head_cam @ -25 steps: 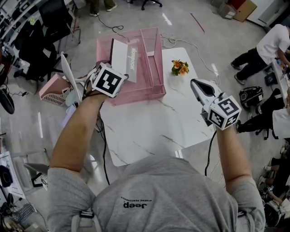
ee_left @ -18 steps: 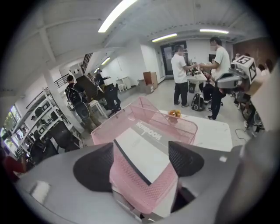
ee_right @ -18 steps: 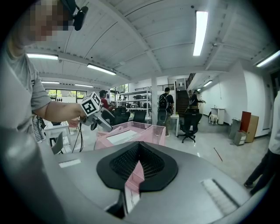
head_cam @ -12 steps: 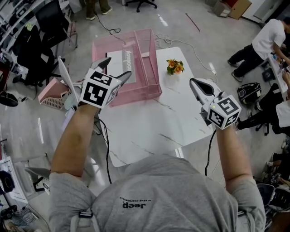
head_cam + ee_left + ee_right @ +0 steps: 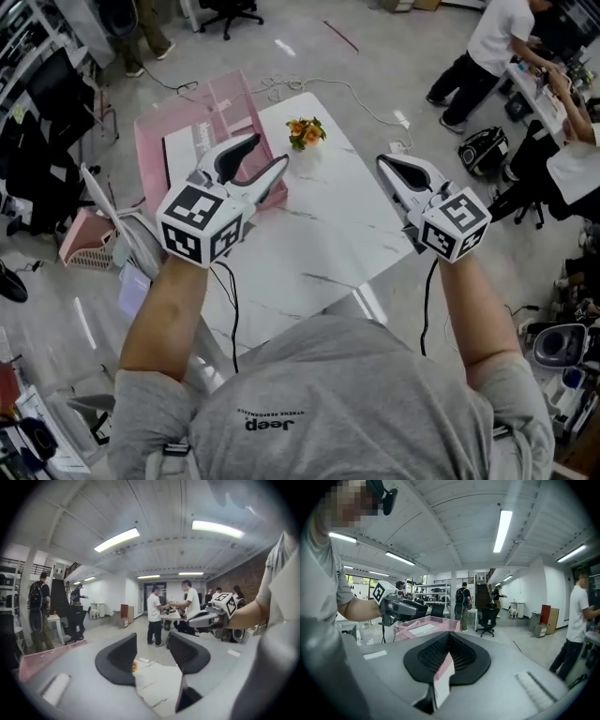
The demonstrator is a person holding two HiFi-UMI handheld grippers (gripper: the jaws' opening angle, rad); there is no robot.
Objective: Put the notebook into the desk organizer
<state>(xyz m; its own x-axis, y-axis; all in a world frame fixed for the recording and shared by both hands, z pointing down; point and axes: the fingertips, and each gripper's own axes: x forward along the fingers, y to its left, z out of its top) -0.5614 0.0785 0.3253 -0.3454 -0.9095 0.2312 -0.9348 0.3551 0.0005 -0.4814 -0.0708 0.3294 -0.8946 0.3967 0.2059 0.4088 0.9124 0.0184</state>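
Inside the pink wire-mesh desk organizer [image 5: 240,90] on the white marble table [image 5: 328,220] lies the white notebook [image 5: 190,148], seemingly delivered, so the left gripper [image 5: 268,152] hovers clear, its empty fingers closing, and the right gripper [image 5: 384,165] has its fingers pressed together.

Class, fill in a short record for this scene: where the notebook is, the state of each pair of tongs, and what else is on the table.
notebook: inside the pink desk organizer
desk organizer: on the far left part of the white table
left tongs: held in the air, jaws apart and closing, nothing between them
right tongs: held in the air, shut, empty
other item: small bunch of flowers on the table, right of the organizer
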